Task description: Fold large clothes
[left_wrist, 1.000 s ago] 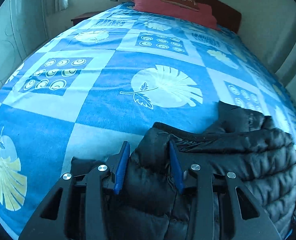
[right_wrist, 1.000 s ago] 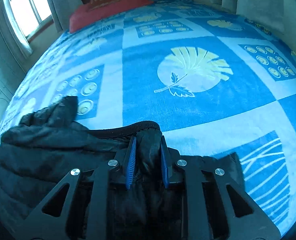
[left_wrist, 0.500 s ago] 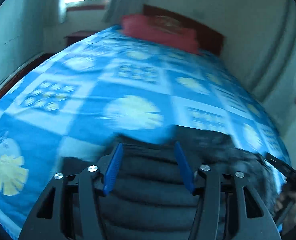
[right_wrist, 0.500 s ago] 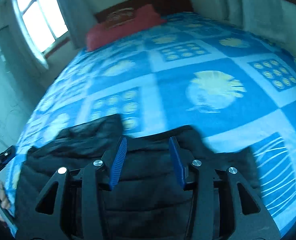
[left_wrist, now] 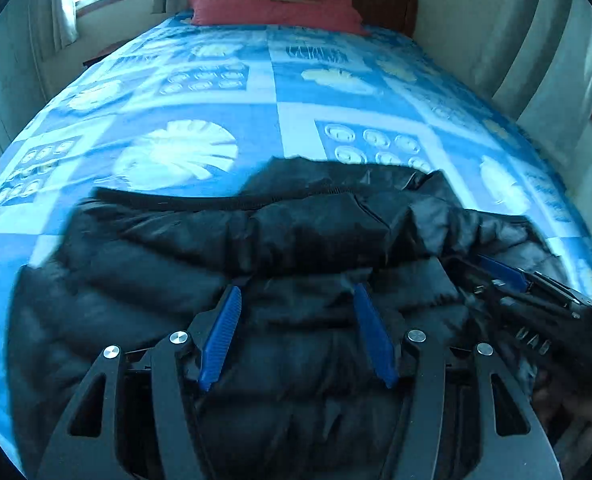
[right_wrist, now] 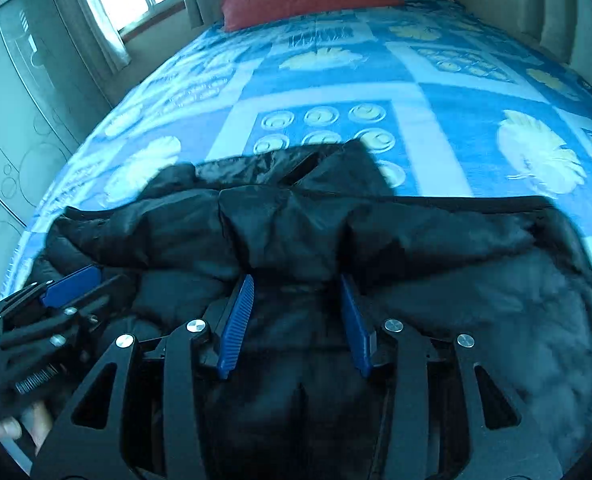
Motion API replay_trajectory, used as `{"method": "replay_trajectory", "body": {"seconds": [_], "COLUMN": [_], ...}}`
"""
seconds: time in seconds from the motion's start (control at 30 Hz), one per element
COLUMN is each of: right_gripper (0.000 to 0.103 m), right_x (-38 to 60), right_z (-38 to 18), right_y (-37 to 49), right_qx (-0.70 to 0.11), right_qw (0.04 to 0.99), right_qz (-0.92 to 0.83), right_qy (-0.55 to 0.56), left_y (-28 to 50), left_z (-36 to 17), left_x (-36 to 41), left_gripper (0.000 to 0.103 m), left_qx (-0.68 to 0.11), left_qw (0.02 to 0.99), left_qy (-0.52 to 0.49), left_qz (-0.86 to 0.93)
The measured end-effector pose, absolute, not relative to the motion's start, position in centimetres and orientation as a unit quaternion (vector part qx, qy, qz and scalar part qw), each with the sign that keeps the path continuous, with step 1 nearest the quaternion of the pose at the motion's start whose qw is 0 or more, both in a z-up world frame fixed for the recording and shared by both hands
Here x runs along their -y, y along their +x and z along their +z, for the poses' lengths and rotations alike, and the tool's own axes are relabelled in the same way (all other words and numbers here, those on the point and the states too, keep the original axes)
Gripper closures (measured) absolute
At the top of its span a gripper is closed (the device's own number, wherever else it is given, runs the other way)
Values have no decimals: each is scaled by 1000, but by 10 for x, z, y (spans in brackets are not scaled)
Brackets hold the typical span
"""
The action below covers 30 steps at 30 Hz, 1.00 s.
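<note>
Bedroom, bed (left_wrist: 255, 92) with blue patterned cover, red pillow (left_wrist: 271, 8) at 12 o'clock by the headboard. Black puffer jacket (left_wrist: 287, 232) lies doubled across the near end, presumably laid flat so its fold keeps. My left claw (left_wrist: 296, 320) and right claw (right_wrist: 296, 312) both stand part open above it, gripping nothing. No containers visible.

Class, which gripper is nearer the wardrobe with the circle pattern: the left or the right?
Left. The left gripper is over the black jacket's end on the side of the wardrobe; the right gripper is over the jacket's middle, farther from the wardrobe.
</note>
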State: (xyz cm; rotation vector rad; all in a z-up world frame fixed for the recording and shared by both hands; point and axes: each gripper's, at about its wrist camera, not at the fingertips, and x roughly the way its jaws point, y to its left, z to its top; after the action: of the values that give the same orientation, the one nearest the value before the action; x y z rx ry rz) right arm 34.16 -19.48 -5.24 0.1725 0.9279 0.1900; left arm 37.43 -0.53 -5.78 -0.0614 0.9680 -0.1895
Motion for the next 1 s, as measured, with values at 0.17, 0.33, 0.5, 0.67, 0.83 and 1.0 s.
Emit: {"method": "replay_trajectory", "body": {"seconds": [0.17, 0.33, 0.5, 0.67, 0.83, 1.0], "right_gripper": [52, 52, 52, 51, 50, 39], "right_x": [236, 251, 260, 273, 278, 294], "right_z": [-41, -75, -43, -70, -67, -36], "right_y": [307, 308, 267, 247, 233, 181], "right_qx": [-423, -450, -431, -453, -438, -410], "right_qw": [903, 890, 899, 890, 896, 907], "right_qz": [38, 33, 25, -5, 6, -3], "right_qy": [64, 71, 75, 55, 73, 98], "left_y": [329, 326, 293, 271, 267, 220], "left_z": [-38, -67, -33, -56, -62, -37], "left_x": [-34, -49, -52, -75, -79, -98], "left_gripper": [44, 44, 44, 44, 43, 37], "left_qx": [-434, -449, -425, -449, -448, -431], "left_qw": [897, 890, 901, 891, 891, 896], "left_qy": [-44, -45, -60, -61, -66, -103], "left_qz": [-73, -61, -67, -37, -38, -27]}}
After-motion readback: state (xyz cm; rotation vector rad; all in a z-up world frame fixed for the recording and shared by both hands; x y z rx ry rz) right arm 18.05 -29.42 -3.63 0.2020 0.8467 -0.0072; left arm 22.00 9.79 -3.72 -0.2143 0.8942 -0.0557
